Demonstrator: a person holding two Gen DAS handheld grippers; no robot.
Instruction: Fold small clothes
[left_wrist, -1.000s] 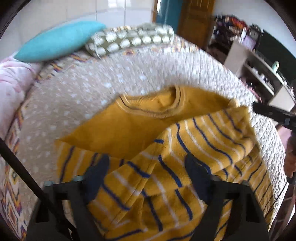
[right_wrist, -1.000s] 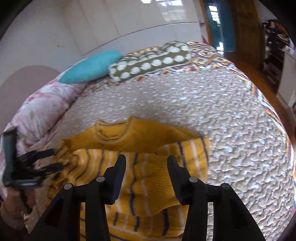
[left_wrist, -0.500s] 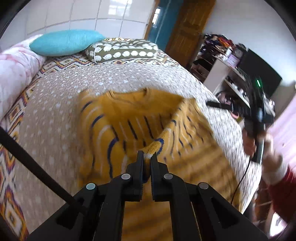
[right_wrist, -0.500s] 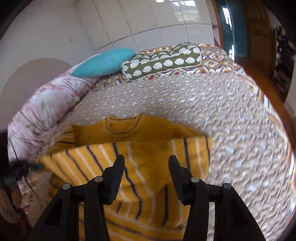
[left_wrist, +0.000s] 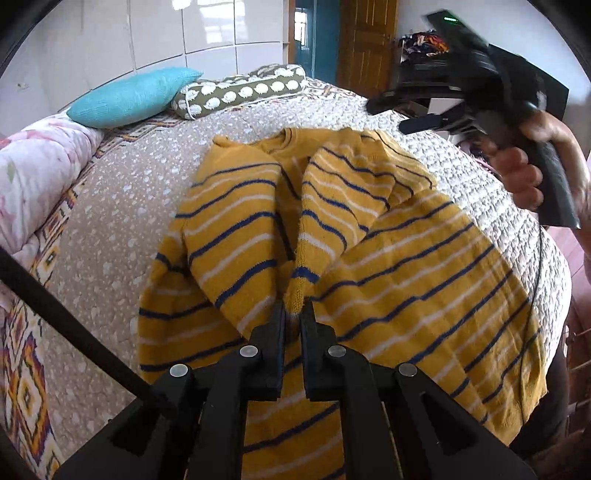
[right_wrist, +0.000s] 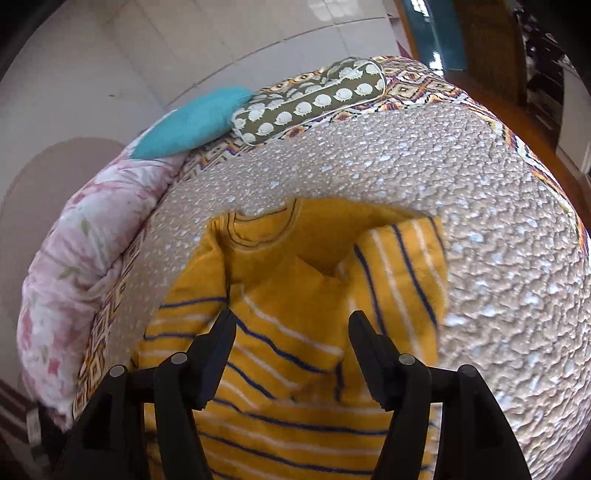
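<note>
L claw (left_wrist: 292, 314) clamped on a pinch of sweater (left_wrist: 406, 266) knit, jaws nearly together w/ yellow fabric bunched between them at 6 o'clock of its view. Looks like the grip is on a sleeve cuff or fold edge, held so the sleeve can be laid across the body; can't tell which exactly. R claw (right_wrist: 291, 325) is apart, nothing between the fingers, hovering over the sweater near the collar (right_wrist: 258, 229) end, prob free to pin or smooth while L does the pulling. In L view the R claw (left_wrist: 391, 114) sits at 2 o'clock, above the far shoulder, held in a hand (left_wrist: 524, 173).

Sweater: yellow w/ navy + white stripes, lying mid-bed, collar toward 12, hem toward 6, 2 side parts already flapped inward so plain yellow shows in the middle. Fold partly done, judging by that.

Surface: bed w/ quilted beige spotted cover (right_wrist: 480, 221), soft + bumpy, so knit will drag rather than slide. Patterned border (left_wrist: 22, 387) at 8 o'clock. Teal pillow (left_wrist: 133, 98) and green dotted bolster (left_wrist: 240, 92) at 11-12, pink floral duvet (right_wrist: 74, 266) rolled along 9. Tiled wall (left_wrist: 207, 40) behind, wood door (left_wrist: 365, 40) at 1.
</note>
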